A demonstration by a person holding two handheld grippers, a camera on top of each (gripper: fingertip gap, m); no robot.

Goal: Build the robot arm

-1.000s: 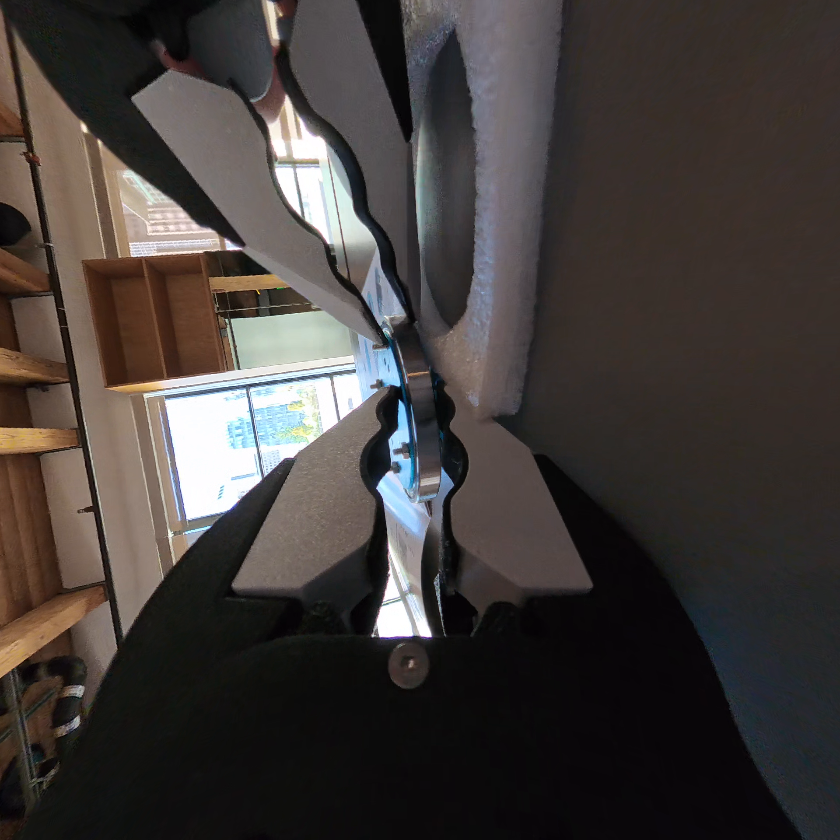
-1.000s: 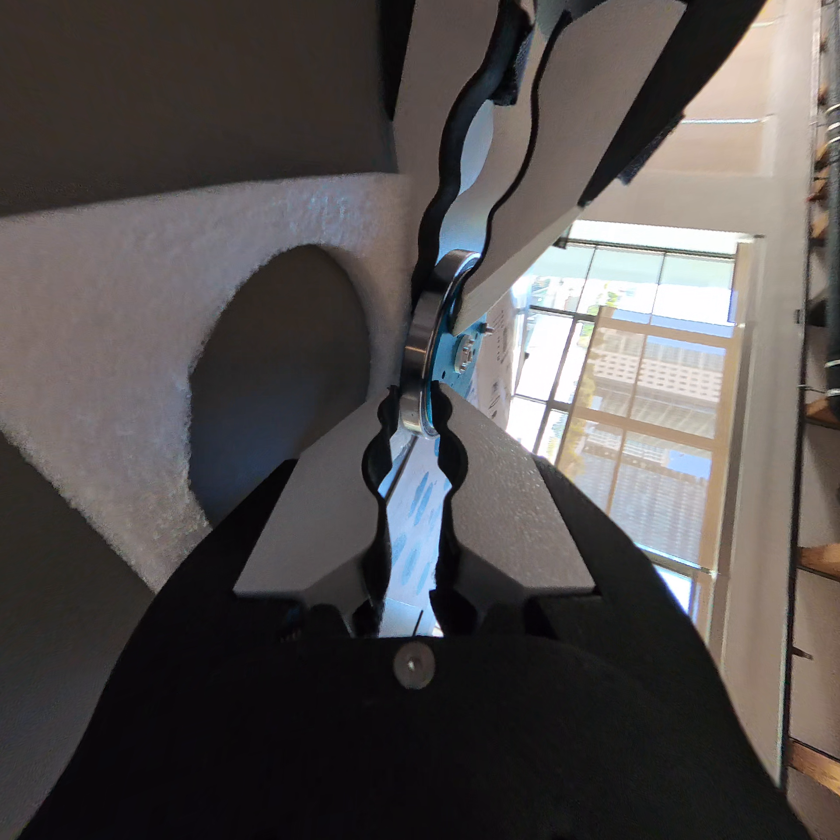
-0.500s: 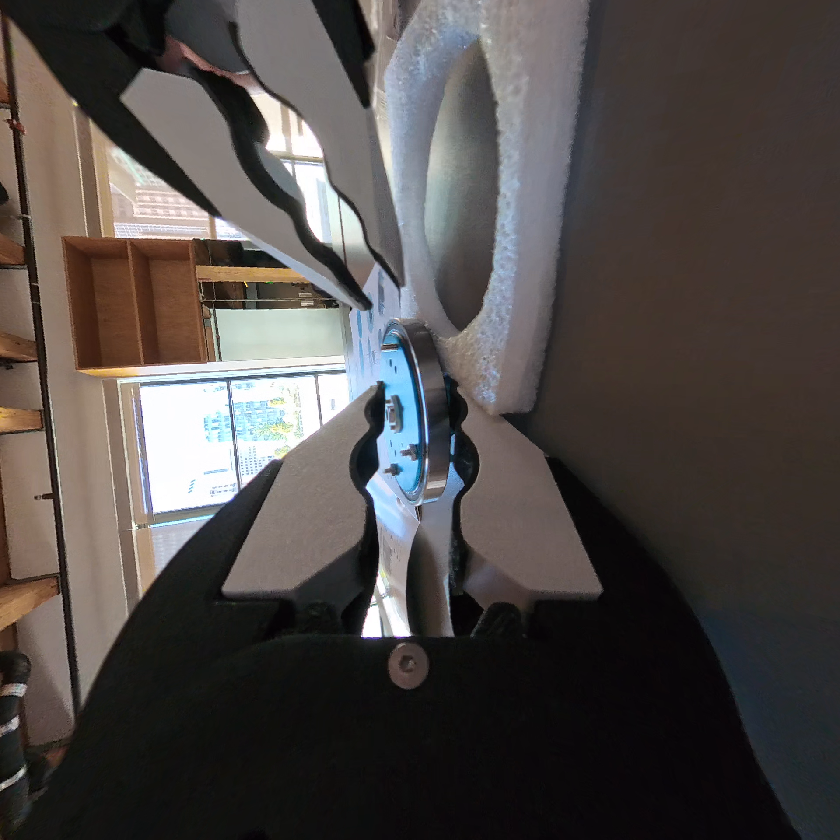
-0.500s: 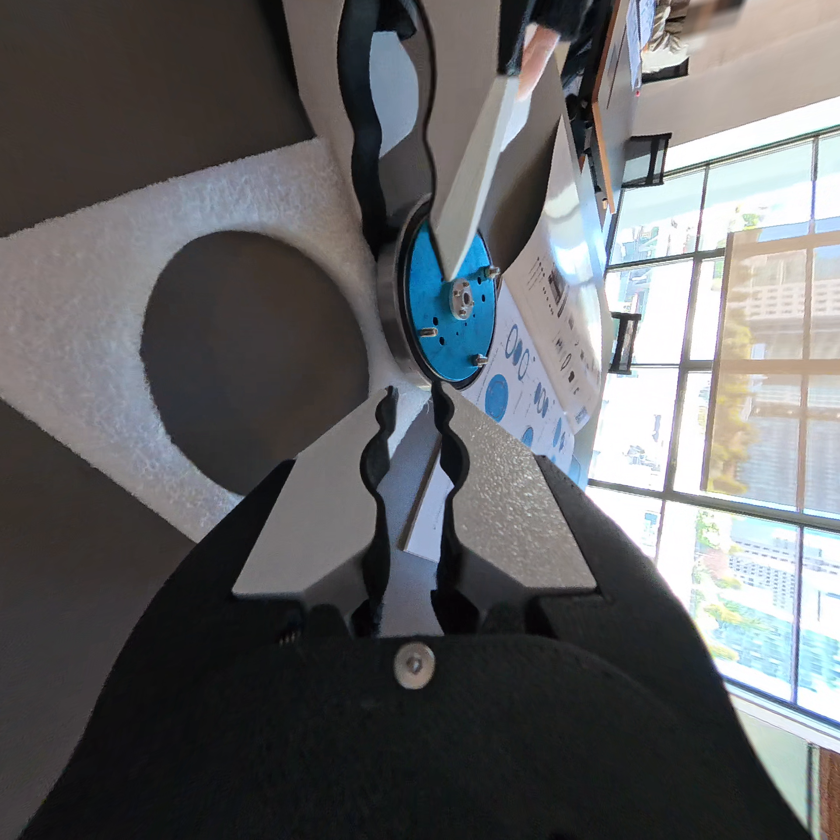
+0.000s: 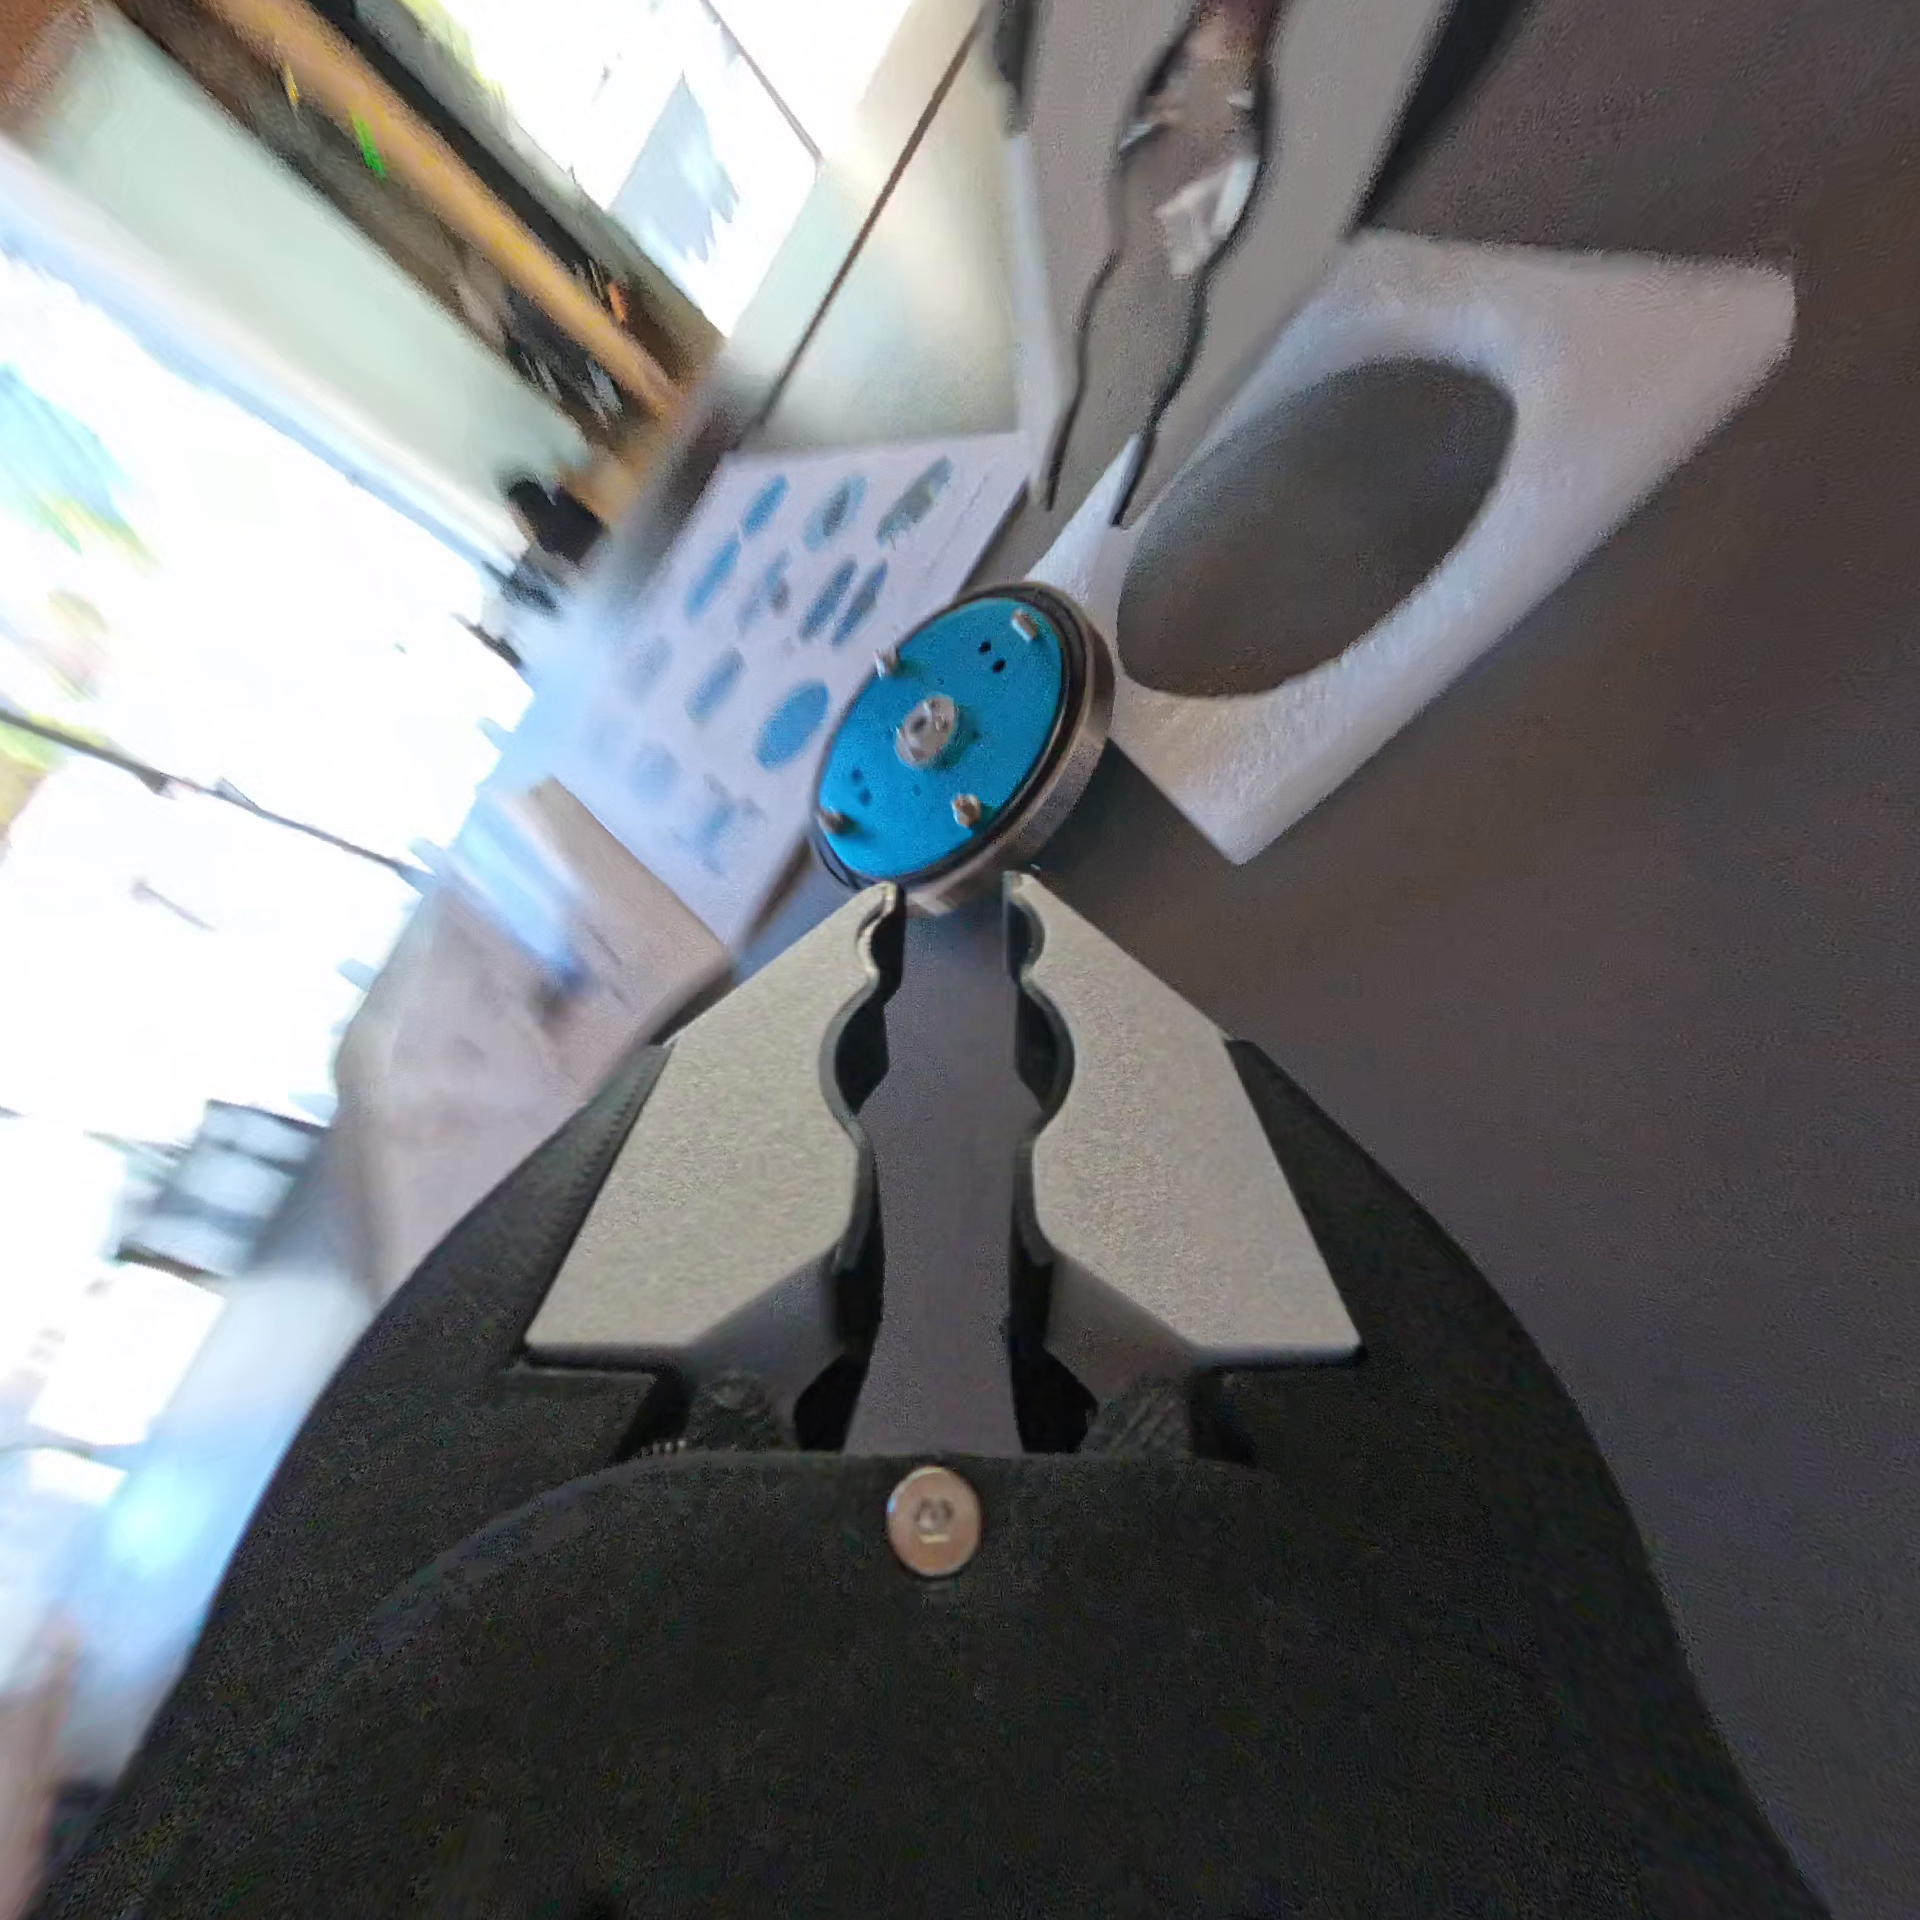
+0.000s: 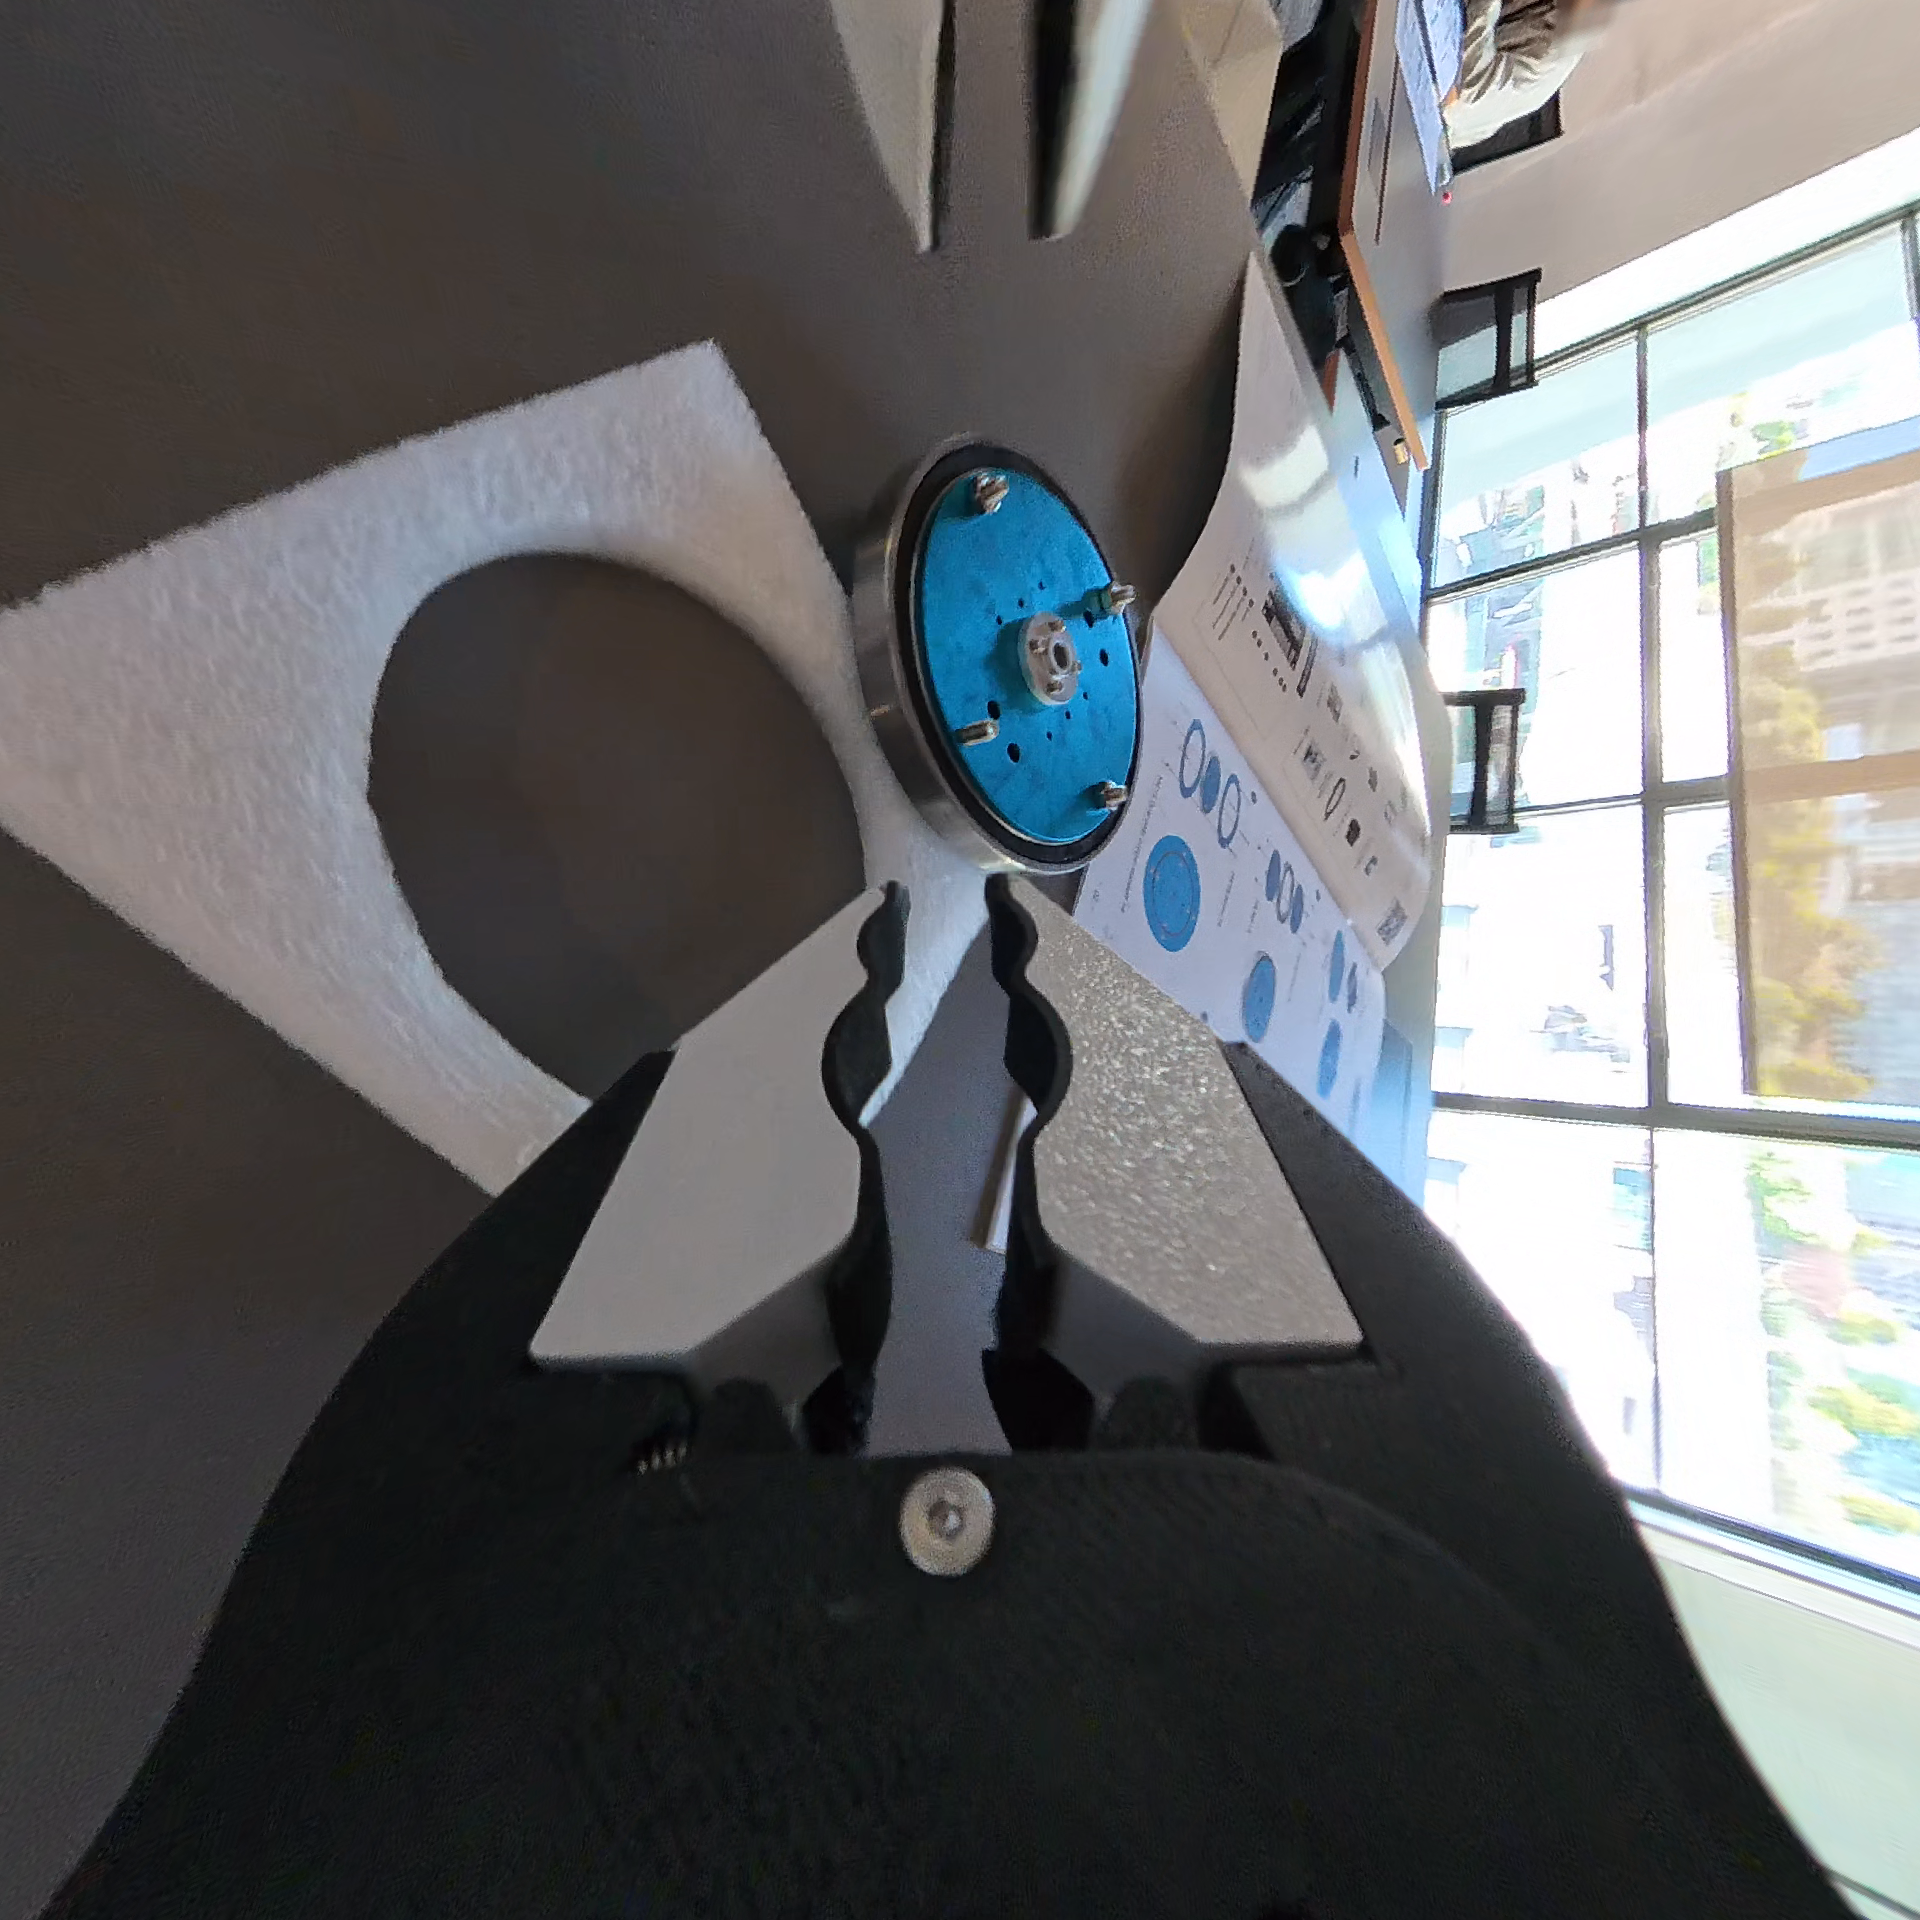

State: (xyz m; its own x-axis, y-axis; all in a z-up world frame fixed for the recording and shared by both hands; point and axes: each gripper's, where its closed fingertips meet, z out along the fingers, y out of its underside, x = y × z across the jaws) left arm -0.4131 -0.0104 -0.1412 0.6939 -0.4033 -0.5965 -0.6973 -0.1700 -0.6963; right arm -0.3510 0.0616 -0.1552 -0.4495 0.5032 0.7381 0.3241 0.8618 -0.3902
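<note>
Grey-fingered and parted, the left gripper is being held low at the frame's centre, nothing being pinched; the blue-faced metal disc is being seen just above its tips, against a white foam block. Likewise spread and empty, the right gripper is being aimed upward, the disc lying just beyond its tips, between foam and printed sheets on the grey table.

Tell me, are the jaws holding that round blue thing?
No. The round blue-faced metal disc lies free on the dark table; both grippers' jaws stand open and empty.
</note>
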